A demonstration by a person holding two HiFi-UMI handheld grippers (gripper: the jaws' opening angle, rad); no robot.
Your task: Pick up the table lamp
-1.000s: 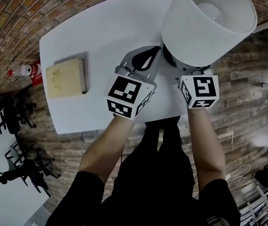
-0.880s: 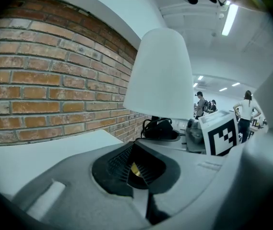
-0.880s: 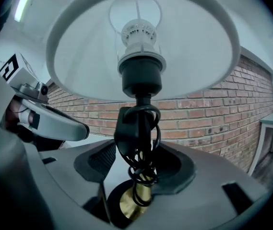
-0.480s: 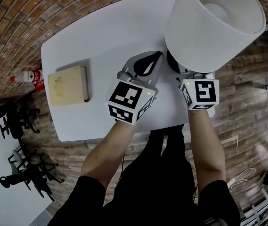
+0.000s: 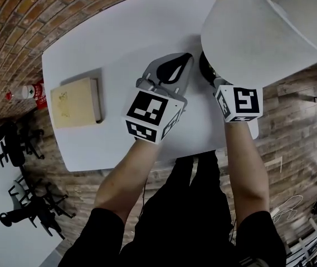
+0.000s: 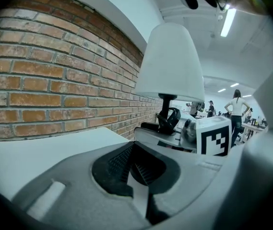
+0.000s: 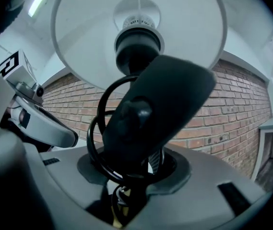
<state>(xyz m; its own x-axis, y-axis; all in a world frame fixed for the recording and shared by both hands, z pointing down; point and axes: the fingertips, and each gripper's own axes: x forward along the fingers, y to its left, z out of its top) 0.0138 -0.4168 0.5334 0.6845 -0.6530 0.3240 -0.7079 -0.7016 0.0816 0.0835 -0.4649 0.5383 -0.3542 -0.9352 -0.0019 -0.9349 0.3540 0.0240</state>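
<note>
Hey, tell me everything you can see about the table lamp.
The lamp stands upright at the right end of the white table. It has a wide, white, tapered shade that looks matte, a white bulb in a black socket, a black stem and a black cord looped beside it. The right hand-held gripper has the lamp's black lower part between its jaws, which have just been closing. Whether the pads press it yet is unclear.

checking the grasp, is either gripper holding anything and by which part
The right gripper, whose jaws have just been closing, appears to hold the table lamp by its black lower part. The left gripper holds nothing.
</note>
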